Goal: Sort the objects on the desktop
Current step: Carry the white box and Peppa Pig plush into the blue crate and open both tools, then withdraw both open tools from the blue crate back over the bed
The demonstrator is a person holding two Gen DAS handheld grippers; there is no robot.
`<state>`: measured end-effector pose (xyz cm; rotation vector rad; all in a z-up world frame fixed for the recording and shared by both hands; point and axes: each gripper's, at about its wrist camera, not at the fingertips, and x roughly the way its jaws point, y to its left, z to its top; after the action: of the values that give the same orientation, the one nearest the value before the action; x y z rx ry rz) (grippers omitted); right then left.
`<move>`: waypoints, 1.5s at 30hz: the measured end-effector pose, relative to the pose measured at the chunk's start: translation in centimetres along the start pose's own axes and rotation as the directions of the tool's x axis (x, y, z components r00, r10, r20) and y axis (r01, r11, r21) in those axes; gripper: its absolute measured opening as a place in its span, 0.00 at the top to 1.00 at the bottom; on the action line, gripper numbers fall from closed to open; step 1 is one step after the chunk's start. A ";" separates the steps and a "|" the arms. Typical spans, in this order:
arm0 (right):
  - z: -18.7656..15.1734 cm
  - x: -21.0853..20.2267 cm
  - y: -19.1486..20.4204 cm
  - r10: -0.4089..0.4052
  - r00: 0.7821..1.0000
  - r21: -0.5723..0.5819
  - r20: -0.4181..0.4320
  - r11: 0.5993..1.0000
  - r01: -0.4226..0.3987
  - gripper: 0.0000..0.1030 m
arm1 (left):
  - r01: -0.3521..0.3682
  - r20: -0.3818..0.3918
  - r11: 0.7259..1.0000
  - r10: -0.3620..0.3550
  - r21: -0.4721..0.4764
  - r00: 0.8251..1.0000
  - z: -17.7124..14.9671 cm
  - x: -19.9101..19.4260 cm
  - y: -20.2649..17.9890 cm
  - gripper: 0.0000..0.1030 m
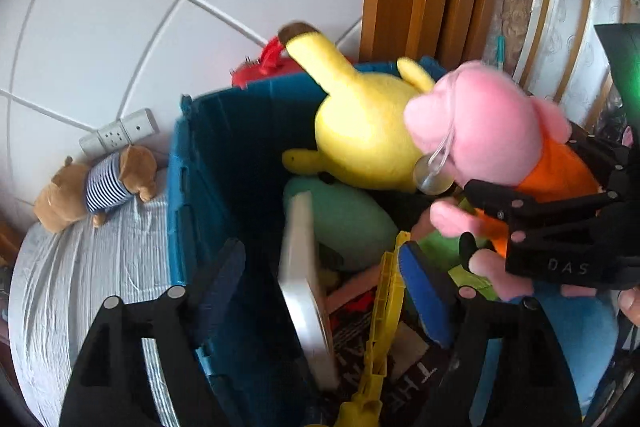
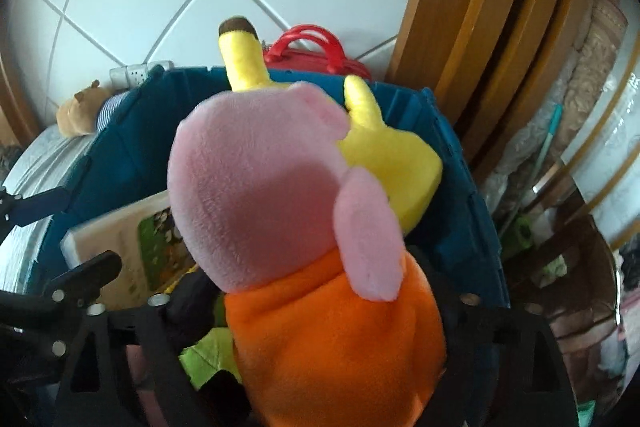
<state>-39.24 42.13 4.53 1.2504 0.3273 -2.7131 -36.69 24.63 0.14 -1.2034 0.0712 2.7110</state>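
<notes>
pink pig plush (image 2: pixel 276 187) between open right gripper (image 2: pixel 320 311)

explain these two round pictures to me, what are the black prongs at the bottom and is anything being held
No robot: a person holds a black two-finger gripper in each hand, each with a wide-angle camera, hence the round pictures. One looks along the left gripper, the other along the right gripper. Both are at a blue plastic crate on a pale striped cloth, where a brown plush bear in a striped shirt lies. Both stand open: a flat white book is loose between the left fingers, a pink plush pig in an orange dress between the right.
</notes>
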 end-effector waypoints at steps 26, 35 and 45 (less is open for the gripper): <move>-18.4 -22.9 21.4 -0.071 0.907 0.203 0.415 0.979 -0.016 0.00 | -0.028 0.221 0.996 0.046 -0.085 0.974 -20.7 -21.4 14.4 0.00; -22.1 -22.6 25.5 0.060 0.934 0.105 0.351 0.989 -0.103 0.00 | -0.143 0.196 0.968 0.183 -0.204 0.963 -27.2 -25.6 15.1 0.00; -24.7 -27.0 27.2 -0.006 0.923 0.153 0.385 0.987 -0.057 0.00 | -0.099 0.250 0.984 0.134 -0.148 0.959 -29.2 -29.6 14.1 0.00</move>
<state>2.07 22.97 5.73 0.7114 0.0443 -2.9238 1.65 3.33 2.02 -0.8884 -0.0788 2.9947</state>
